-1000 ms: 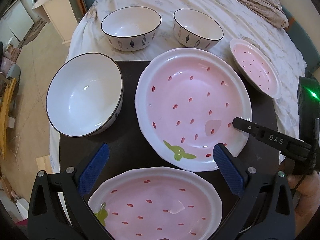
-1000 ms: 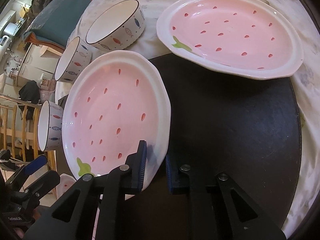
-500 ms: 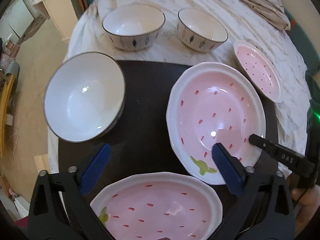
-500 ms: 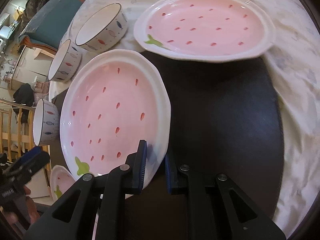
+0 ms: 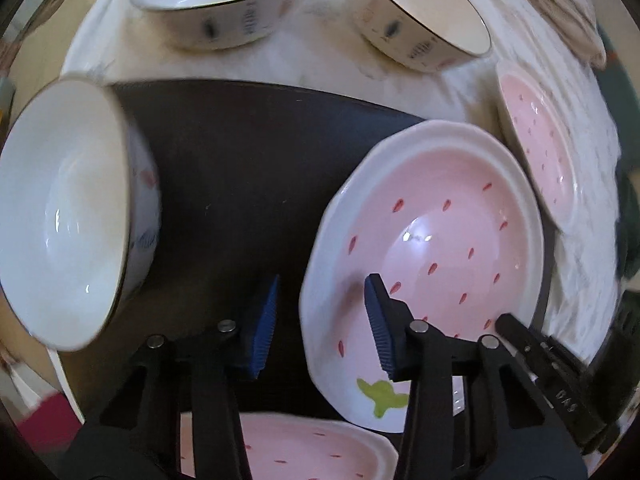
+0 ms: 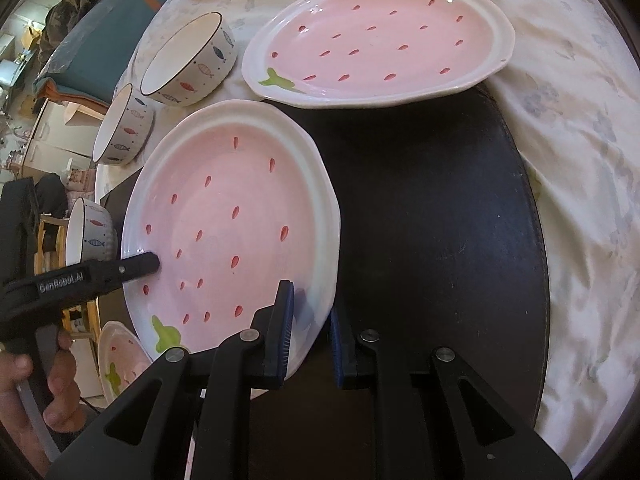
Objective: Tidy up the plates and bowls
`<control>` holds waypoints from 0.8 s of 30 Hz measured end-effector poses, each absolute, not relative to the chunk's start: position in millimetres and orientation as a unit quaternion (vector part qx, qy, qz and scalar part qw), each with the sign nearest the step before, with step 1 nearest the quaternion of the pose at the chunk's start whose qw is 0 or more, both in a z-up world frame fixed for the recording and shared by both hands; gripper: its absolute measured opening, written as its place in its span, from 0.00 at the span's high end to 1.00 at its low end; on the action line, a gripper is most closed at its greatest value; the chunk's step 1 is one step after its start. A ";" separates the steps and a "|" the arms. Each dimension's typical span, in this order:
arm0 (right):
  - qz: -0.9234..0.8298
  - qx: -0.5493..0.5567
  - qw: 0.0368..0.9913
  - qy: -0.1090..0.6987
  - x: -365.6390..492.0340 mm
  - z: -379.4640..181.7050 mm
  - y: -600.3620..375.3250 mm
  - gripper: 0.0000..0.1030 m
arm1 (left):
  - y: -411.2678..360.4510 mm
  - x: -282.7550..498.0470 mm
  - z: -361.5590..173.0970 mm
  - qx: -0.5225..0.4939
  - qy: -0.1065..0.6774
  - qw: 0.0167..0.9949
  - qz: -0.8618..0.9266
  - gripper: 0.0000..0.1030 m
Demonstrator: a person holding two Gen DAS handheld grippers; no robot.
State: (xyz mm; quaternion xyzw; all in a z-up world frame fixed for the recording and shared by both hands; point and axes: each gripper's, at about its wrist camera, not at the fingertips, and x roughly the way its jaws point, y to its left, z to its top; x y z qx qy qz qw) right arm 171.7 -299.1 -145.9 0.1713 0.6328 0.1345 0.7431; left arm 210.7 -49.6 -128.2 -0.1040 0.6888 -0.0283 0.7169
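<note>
1. My right gripper (image 6: pixel 308 336) is clamped on the near rim of the pink strawberry-patterned ceramic plate (image 6: pixel 228 224), which sits on the round black mat (image 6: pixel 440 220).
2. My left gripper (image 5: pixel 320 324) has just been closing astride the plate's opposite rim, pads not yet pressing.
3. The plate's long axis runs from its green leaf end near me toward the fish-patterned white bowls (image 6: pixel 188 64) beyond the mat.
4. Nothing looks stacked yet; sorting seems barely begun.
</note>
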 end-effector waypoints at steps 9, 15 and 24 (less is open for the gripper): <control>0.134 0.180 0.741 0.632 171.6 -146.9 -306.0 0.82 | -61.3 225.8 -126.8 -0.073 0.689 0.719 -0.057 0.71; 0.137 0.200 0.734 0.634 182.2 -151.4 -309.3 0.79 | -67.1 230.2 -127.0 -0.053 0.688 0.721 -0.065 0.70; 0.150 0.191 0.739 0.629 182.6 -145.3 -306.5 0.78 | -76.7 228.4 -98.0 -0.049 0.660 0.747 -0.063 0.70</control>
